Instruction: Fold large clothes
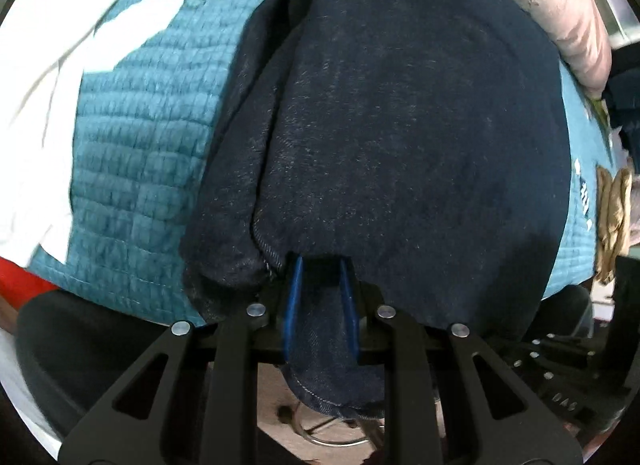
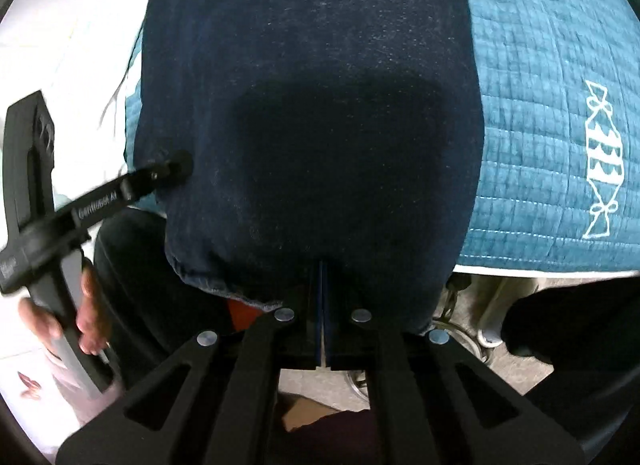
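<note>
We've got the dark denim garment [image 1: 400,125] spread over the teal quilt [image 1: 140,165], its near edge hanging off the near side of the bed. Both tongs work that edge.

Left gripper [image 1: 320,277]: jaws narrow, blue pads clamped on a thick bunch of denim w/ a stitched hem; the fabric runs thru the jaws and droops below. From the right wrist view we see it off to the left, w/ the person's hand [image 2: 86,305] on its handle.

Right gripper [image 2: 322,269]: jaws fully together, pads touching along their visible length. The denim drapes over the tips, so we judge it pinches a thin layer there, but can't tell for sure.

Step, as we read it: carry the near edge to the far side to fold the garment in half. To do it well:
- keep both corners level and the edge taut btw them, no sag in the middle
- move both hands at the same pace so the fold line stays straight
- watch the bunched folds at the left side; smooth them or the fold goes lumpy
- land the edge flush on the far hem, clear of the pink cloth [image 1: 560,5] far right and the white fabric [image 1: 52,65] at left.
</note>
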Motion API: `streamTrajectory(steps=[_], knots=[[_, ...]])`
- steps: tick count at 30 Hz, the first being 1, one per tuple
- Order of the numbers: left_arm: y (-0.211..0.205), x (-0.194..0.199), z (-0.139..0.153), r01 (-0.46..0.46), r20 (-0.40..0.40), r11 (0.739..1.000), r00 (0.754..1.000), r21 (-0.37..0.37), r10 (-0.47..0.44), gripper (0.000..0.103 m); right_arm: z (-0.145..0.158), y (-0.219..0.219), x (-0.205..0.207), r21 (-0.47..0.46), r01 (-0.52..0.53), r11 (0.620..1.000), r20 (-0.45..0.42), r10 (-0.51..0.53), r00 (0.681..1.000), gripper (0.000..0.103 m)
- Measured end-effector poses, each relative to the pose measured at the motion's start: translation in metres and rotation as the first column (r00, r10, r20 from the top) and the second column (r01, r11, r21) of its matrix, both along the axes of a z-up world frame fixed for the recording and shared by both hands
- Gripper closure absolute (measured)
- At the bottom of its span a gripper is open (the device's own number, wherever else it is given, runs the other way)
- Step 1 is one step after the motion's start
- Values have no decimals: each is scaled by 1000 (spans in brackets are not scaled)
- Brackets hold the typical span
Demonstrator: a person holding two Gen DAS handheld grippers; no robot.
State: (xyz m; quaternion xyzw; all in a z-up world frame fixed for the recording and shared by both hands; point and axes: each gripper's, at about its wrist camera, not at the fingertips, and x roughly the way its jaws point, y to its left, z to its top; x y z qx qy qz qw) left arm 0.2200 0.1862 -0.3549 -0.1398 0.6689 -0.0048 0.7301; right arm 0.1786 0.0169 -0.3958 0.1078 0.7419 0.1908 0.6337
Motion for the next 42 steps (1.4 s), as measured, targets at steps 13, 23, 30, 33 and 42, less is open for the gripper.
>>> streamTrajectory(steps=[13, 23, 30, 33, 42], knots=[[-21, -13, 61, 98, 155, 992, 982, 79, -110, 13, 92, -22, 12, -91, -17, 996, 363, 49, 931, 17], [-5, 12, 59, 42, 156, 989, 986, 145, -65, 13, 85, -27, 48, -102, 44, 994, 364, -4, 931, 17], [11, 35, 37, 25, 117, 993, 992, 119, -40, 13, 57, -21, 70, -111, 50, 993, 299, -15, 954, 17], [19, 46, 22, 12, 93, 995, 995, 97, -21, 13, 41, -20, 78, -103, 67, 992, 258, -39, 965, 17], [51, 52, -20, -63, 72, 989, 995, -135, 73, 6, -7, -27, 97, 44, 159, 986, 137, -164, 977, 8]])
